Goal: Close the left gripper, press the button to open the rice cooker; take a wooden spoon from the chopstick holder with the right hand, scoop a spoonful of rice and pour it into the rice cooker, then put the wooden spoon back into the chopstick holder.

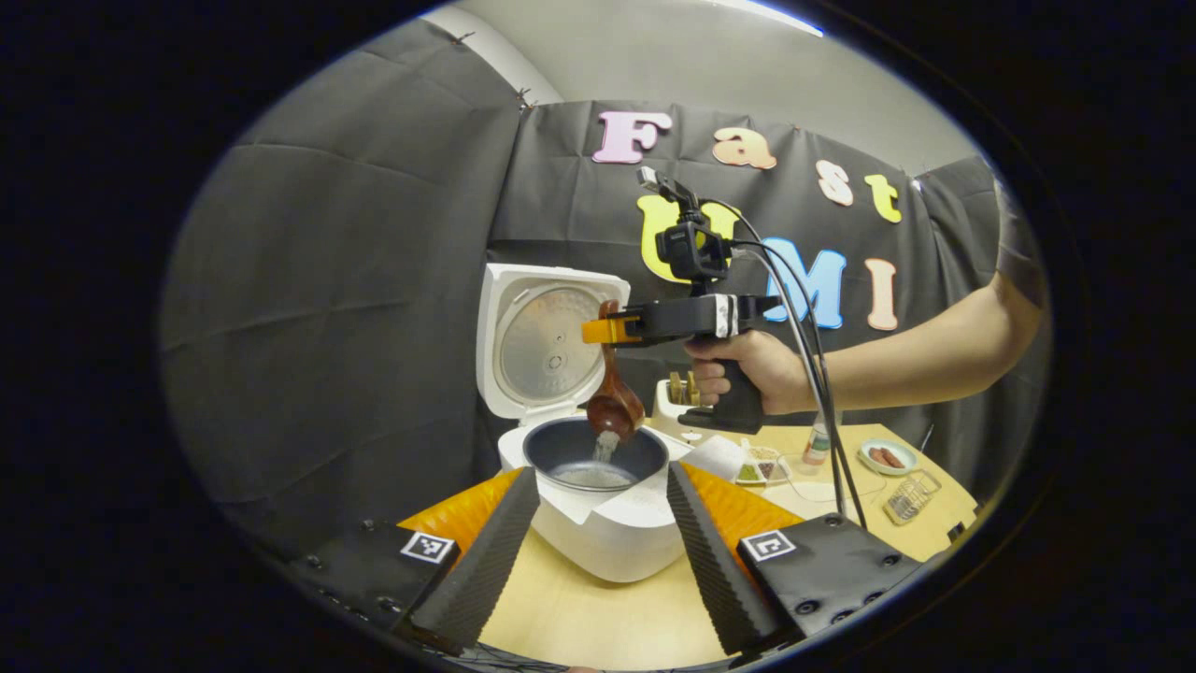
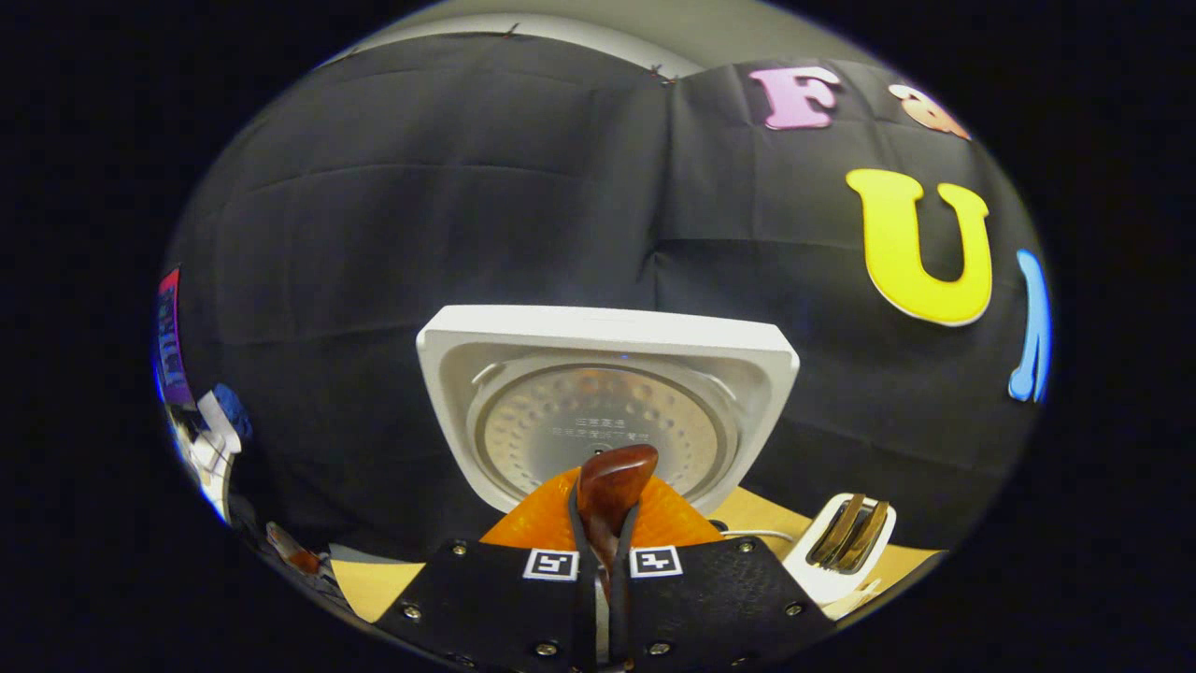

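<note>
The white rice cooker [image 1: 607, 537] stands on the table with its lid [image 1: 547, 350] up and its dark inner pot [image 1: 570, 447] showing. Above the pot, a hand holds my right gripper [image 1: 609, 330] shut on the handle of the wooden spoon [image 1: 614, 404]. The spoon hangs bowl-down and rice falls from it into the pot. My left gripper [image 1: 600, 477] is open, its fingers spread wide in front of the cooker and touching nothing. In the right gripper view the right gripper [image 2: 605, 512] clamps the spoon handle [image 2: 612, 481] in front of the raised lid [image 2: 607, 421].
The white chopstick holder [image 1: 675, 400] with more utensils stands right of the cooker, and it is also low right as the chopstick holder [image 2: 844, 542]. Further right on the table are a seasoning box [image 1: 761, 467], a small bottle [image 1: 818, 447], a plate [image 1: 886, 458] and a wire basket [image 1: 909, 495].
</note>
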A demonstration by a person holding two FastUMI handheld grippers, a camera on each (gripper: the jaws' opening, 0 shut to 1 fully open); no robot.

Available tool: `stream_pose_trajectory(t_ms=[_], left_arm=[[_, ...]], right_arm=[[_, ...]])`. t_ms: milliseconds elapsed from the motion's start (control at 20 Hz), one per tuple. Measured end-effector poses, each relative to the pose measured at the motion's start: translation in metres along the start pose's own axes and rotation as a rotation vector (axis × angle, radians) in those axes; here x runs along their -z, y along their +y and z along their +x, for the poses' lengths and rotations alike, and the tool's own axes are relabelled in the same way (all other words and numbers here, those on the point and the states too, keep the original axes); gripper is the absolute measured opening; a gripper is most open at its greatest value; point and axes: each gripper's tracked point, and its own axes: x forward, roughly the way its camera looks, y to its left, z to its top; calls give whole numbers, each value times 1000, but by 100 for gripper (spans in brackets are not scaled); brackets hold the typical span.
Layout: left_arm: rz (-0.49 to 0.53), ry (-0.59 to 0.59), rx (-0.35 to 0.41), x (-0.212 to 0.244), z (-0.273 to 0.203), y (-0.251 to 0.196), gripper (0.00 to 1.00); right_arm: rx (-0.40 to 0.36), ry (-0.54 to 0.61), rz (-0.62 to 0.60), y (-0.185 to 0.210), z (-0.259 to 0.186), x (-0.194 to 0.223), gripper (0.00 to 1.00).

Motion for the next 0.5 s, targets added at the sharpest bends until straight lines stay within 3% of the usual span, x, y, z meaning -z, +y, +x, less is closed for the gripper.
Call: stream_pose_trajectory(t_ms=[150, 250, 400, 500], left_arm=[[2, -1, -2, -1, 1, -1, 96], [9, 1, -3, -2, 2, -3, 96], [9, 0, 2, -3, 4, -8, 96], [-7, 1, 16, -6, 7, -15, 96]], right_arm=[[-11, -29, -46, 2, -5, -8, 6], [-16, -63, 21, -1, -11, -18, 6], [-1, -98, 240, -24, -28, -28, 6], [37, -110, 481, -50, -40, -26, 6]])
